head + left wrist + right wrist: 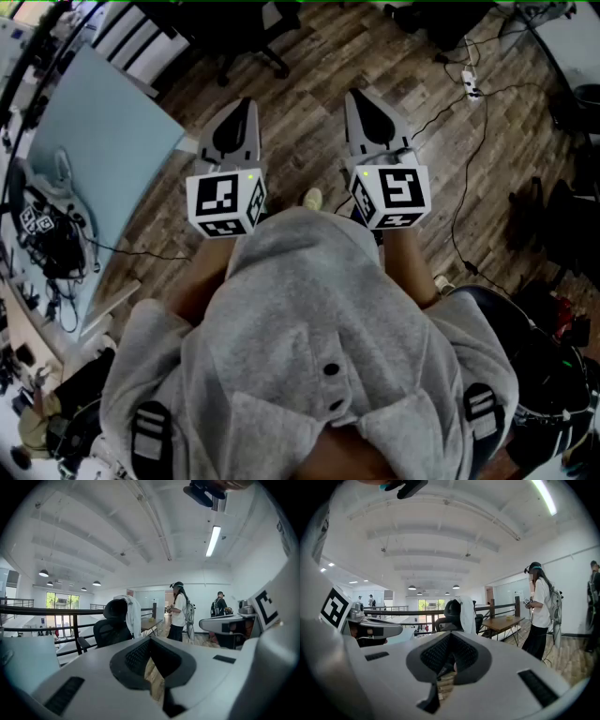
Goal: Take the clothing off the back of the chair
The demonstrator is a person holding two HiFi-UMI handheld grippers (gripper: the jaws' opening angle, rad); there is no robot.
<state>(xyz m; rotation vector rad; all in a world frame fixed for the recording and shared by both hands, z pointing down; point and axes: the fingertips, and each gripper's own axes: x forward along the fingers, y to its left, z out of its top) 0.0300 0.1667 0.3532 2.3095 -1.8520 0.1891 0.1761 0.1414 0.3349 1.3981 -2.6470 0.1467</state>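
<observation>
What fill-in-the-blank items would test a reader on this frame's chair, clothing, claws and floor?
1. The clothing draped over the back of the black chair is ____ in colour.
2. The left claw and the right claw are both ____, with nothing gripped.
3. In the right gripper view, the table appears to the ____ of the chair.
4. In the head view, the floor below the claws is laid in ____ planks.

Missing words: white; shut; right; wood

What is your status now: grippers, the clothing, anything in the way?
Left gripper and right gripper shut, empty. White clothing draped over chair back, ahead, untouched. No obstacle seen; person stands right of chair.
</observation>
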